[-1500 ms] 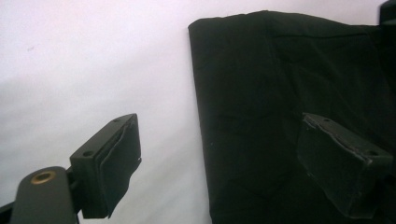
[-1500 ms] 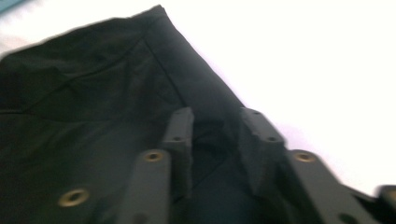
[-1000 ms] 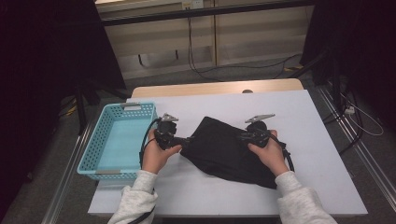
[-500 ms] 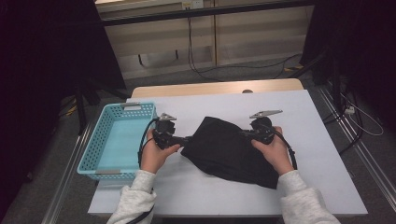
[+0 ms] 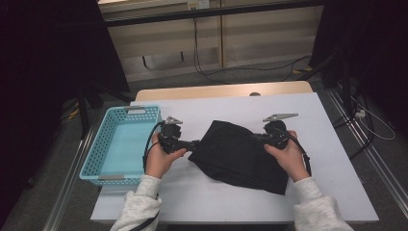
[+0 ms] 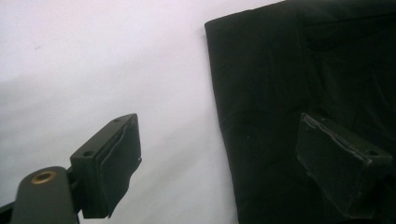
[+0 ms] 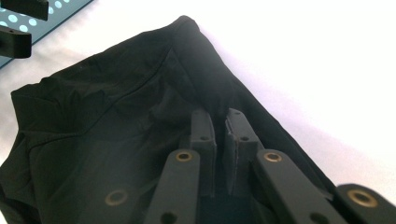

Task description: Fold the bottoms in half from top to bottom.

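Note:
A black cloth [image 5: 235,156] lies crumpled on the white table [image 5: 332,159]. My right gripper [image 5: 255,138] is at the cloth's right side. In the right gripper view its jaws [image 7: 218,122] are shut on a raised fold of the black cloth [image 7: 102,116], which rises in a ridge to the pads. My left gripper [image 5: 195,143] is at the cloth's left corner. Its jaws [image 6: 219,158] stand wide open, one over bare table, the other over the black cloth [image 6: 280,70], with the cloth's edge between them and not pressed.
A light blue plastic basket [image 5: 92,154] stands at the table's left edge, beside my left hand; a corner of the basket [image 7: 70,8] shows in the right gripper view. A wooden strip [image 5: 221,90] runs along the table's far edge. Cables lie on the floor beyond.
My right gripper has moved a little up and to the right, drawing the pinched fold of cloth with it. The left gripper has stayed in place.

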A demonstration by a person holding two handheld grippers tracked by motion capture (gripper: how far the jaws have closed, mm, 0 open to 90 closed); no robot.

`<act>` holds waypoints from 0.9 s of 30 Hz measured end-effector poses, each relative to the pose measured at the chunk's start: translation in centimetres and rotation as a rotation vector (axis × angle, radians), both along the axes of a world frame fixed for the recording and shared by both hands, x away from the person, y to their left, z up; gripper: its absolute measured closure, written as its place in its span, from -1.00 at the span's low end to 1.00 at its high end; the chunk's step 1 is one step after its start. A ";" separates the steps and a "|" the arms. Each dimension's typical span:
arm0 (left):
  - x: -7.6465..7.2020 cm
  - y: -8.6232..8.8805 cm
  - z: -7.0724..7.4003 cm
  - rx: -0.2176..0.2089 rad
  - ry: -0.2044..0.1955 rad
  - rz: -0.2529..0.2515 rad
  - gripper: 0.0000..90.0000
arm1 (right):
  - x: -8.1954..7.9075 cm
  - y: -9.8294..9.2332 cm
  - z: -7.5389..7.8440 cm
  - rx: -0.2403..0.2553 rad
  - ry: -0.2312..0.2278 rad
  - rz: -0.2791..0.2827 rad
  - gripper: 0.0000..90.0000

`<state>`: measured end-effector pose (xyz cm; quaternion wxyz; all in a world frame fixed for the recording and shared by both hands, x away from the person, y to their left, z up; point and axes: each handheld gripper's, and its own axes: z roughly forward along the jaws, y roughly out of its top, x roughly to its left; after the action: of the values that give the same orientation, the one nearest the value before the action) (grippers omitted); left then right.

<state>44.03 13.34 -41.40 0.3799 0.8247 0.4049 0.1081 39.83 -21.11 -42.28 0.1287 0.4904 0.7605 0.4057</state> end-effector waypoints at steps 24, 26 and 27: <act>0.0 -0.2 0.0 -0.008 0.007 0.007 -0.69 | -1.1 -1.8 0.5 0.014 0.015 -0.026 0.86; 0.0 -0.2 0.0 -0.008 0.002 0.007 -0.69 | -1.2 -2.0 0.4 0.014 0.017 -0.026 0.86; 0.0 -0.2 0.0 -0.008 0.001 0.006 -0.69 | -1.3 -2.0 0.4 0.012 0.014 -0.024 0.86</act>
<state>44.04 13.18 -41.43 0.3827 0.8220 0.4078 0.1073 38.55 -23.14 -41.87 0.1252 0.5032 0.7530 0.4051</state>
